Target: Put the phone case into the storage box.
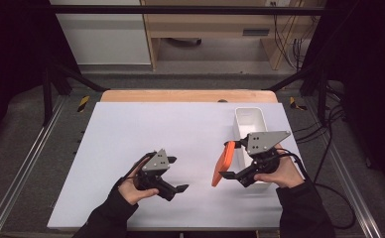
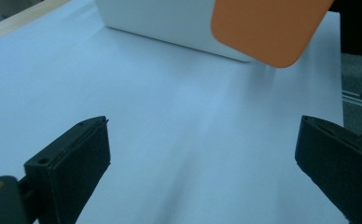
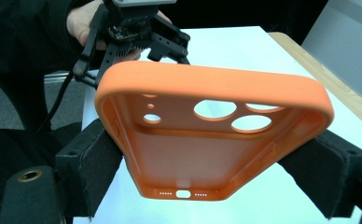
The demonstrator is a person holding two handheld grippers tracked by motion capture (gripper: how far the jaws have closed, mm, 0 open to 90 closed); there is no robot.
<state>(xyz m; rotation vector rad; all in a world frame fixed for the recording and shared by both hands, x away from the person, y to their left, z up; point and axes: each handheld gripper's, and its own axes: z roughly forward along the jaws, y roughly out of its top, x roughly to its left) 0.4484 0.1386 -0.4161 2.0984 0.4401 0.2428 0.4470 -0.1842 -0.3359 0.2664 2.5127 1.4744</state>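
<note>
High view: nearest the camera, my left gripper [image 1: 173, 174] sits at 7 o'clock on the white sheet [image 1: 131, 134], jaws released with nothing between them. My right gripper [image 1: 231, 159] at 4 o'clock is clenched on the orange case [image 1: 222, 163], which it holds off the sheet, just beside the white bin [image 1: 250, 119]. I judge the step to be carrying the case to the bin. To do it well, keep the grip on the long edges, raise the case above the bin rim, then lower it lengthwise. Open room lies from 9 to 12 o'clock; the sheet's right edge runs close behind the bin.

Left gripper view: both pads [image 2: 83, 149] stand wide over bare sheet. The case [image 2: 268, 28] hangs at 1 o'clock before the bin wall [image 2: 170, 21].

Right gripper view: the pads [image 3: 97, 163] press the case [image 3: 207, 140] from both sides, its open face toward the camera. The left gripper [image 3: 137, 32] stands beyond at 11 o'clock, well apart.
</note>
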